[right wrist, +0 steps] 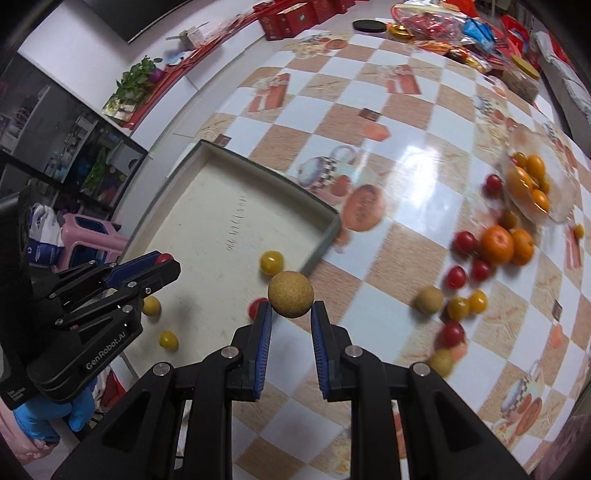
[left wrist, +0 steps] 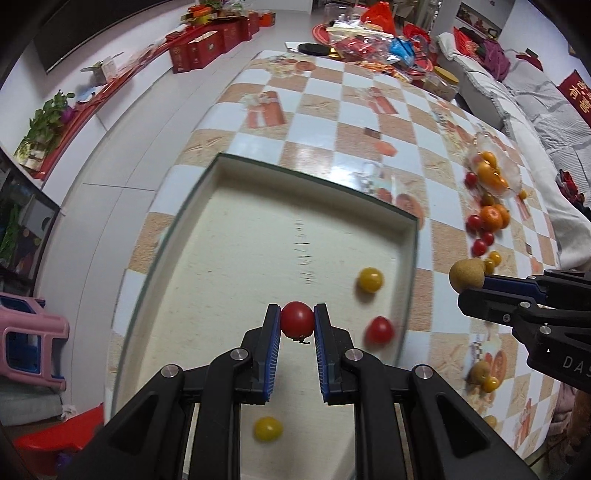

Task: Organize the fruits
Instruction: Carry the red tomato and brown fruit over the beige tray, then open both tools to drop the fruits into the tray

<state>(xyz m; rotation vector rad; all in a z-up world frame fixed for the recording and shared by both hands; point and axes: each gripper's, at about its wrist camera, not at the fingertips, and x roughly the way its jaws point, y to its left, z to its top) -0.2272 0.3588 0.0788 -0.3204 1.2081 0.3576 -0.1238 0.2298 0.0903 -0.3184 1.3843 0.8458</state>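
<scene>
My left gripper (left wrist: 297, 321) is shut on a red cherry tomato (left wrist: 297, 319) and holds it above the shallow cream tray (left wrist: 258, 173). In the tray lie two yellow tomatoes (left wrist: 370, 279) and a red one (left wrist: 379, 329). My right gripper (right wrist: 290, 308) is shut on a tan longan (right wrist: 290, 294), just over the tray's right corner (right wrist: 334, 225); it also shows in the left wrist view (left wrist: 466, 274). Loose red and yellow tomatoes (right wrist: 463, 306), longans (right wrist: 428, 300) and oranges (right wrist: 496, 245) lie scattered on the checkered table to the right.
A clear plastic bag of oranges (right wrist: 532, 184) lies at the table's far right. Snack packets and a black lid (right wrist: 368, 25) crowd the far end. A pink stool (left wrist: 29, 332) stands on the floor to the left.
</scene>
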